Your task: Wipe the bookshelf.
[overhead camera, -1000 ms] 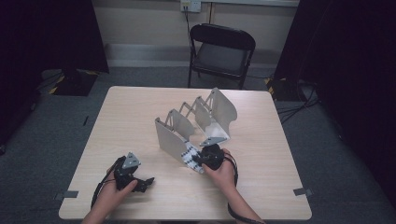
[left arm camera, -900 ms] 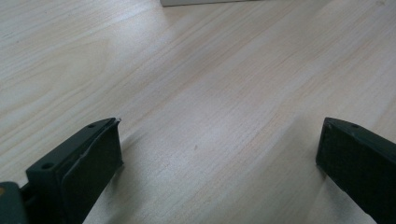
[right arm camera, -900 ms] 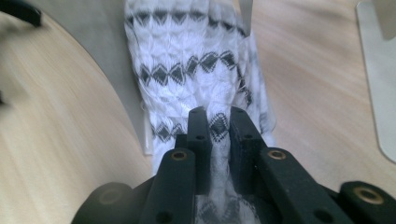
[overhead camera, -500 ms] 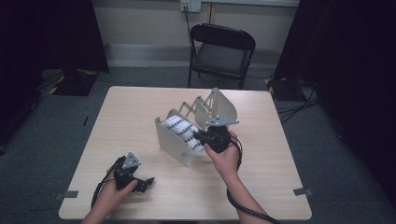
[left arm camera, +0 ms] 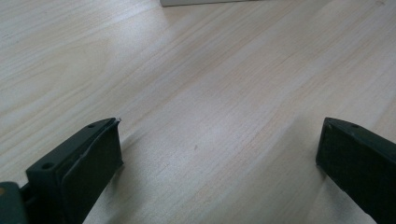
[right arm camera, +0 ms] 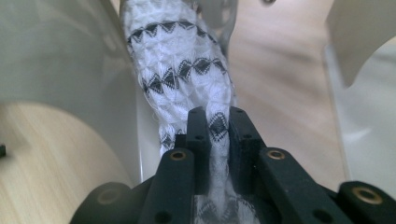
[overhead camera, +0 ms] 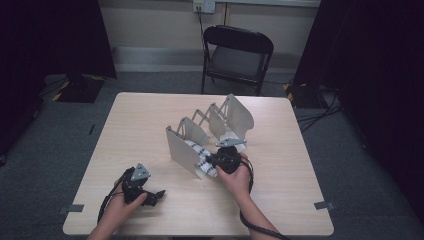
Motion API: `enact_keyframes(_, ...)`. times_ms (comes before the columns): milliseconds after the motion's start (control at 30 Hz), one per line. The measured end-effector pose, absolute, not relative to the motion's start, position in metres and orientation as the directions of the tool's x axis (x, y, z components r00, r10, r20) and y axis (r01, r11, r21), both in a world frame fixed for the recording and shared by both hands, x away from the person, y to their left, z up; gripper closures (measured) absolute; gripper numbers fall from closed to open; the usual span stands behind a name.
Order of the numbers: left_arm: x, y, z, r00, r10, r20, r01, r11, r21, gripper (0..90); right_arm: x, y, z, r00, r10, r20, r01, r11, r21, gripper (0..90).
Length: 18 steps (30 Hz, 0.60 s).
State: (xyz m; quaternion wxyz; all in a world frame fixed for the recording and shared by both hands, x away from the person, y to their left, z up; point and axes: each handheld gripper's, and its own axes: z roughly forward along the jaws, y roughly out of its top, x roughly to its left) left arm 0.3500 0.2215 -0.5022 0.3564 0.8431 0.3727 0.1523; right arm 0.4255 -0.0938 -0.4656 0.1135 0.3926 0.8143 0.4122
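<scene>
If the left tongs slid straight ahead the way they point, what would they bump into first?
Probably the white rack. The left tongs stand open over bare table, and the rack's pale edge lies straight ahead at the top of the left gripper view. How far off is hard to judge.

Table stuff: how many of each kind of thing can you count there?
Grippers: 2, left gripper and right gripper
White rack: 1
Patterned cloth: 1
Total: 4

Black-patterned white cloth (right arm camera: 187,79) in rack's (overhead camera: 180,150) front slot
</scene>
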Motion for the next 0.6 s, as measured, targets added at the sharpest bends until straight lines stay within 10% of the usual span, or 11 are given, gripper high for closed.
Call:
enact_keyframes(267, 0.350, 0.221, -0.502, 0.676, 0.737, -0.008, 0.520, -0.469, 0.714, 0.0, 0.420, -0.088, -0.475, -0.742, 0.661, 0.110, 0.496, 0.431, 0.754, 52.4)
enact_keyframes(600, 0.350, 0.221, -0.502, 0.676, 0.737, -0.009, 0.520, -0.469, 0.714, 0.0, 0.417, -0.084, -0.484, -0.707, 0.696, 0.127, 0.547, 0.424, 0.722, 81.0)
